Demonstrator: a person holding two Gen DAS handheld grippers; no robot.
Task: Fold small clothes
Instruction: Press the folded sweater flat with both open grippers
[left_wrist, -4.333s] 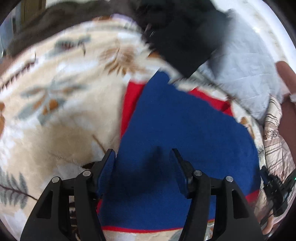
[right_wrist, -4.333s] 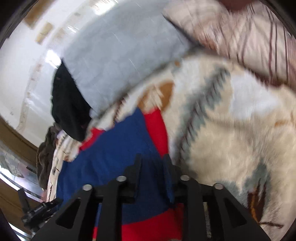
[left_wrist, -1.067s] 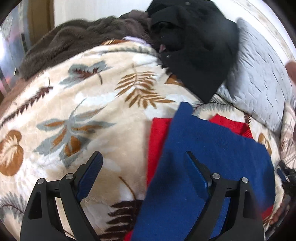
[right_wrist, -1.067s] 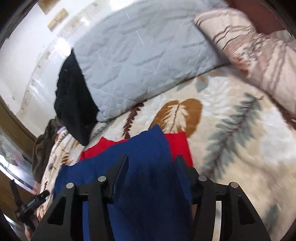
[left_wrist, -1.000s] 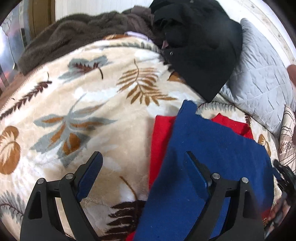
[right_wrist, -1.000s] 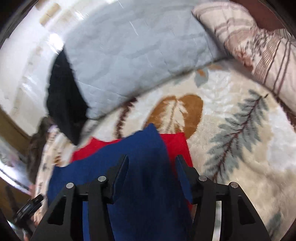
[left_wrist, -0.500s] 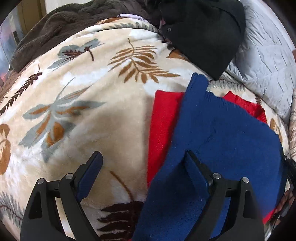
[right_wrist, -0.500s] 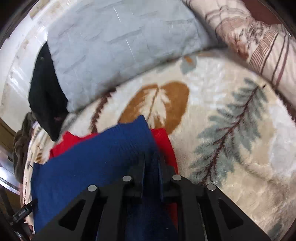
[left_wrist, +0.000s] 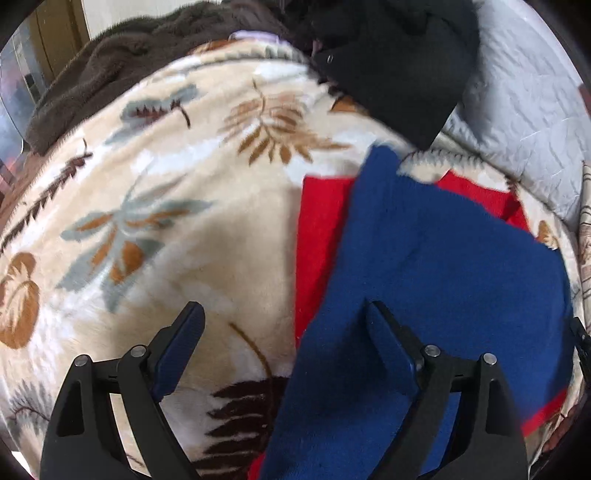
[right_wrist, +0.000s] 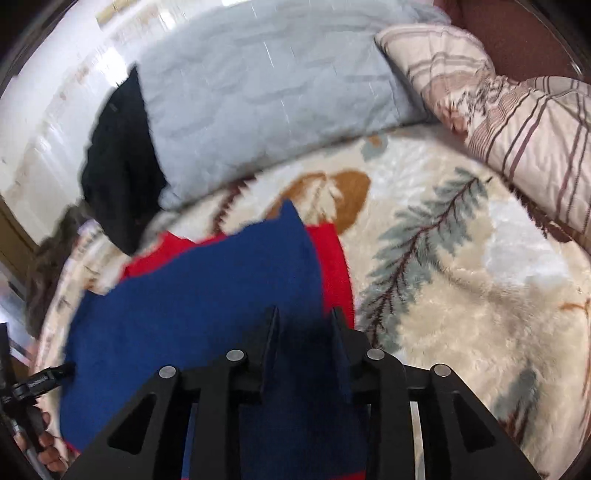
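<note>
On the leaf-print blanket (left_wrist: 177, 206): blue-and-red garment (left_wrist: 424, 266), partly folded; left gripper (left_wrist: 284, 325) wide, empty; right gripper (right_wrist: 304, 332) narrow, jaws just reopening astride blue cloth.

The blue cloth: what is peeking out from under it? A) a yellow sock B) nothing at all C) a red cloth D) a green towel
C: a red cloth shows past the edges of the blue cloth, both lying on the leaf-patterned blanket.
</note>
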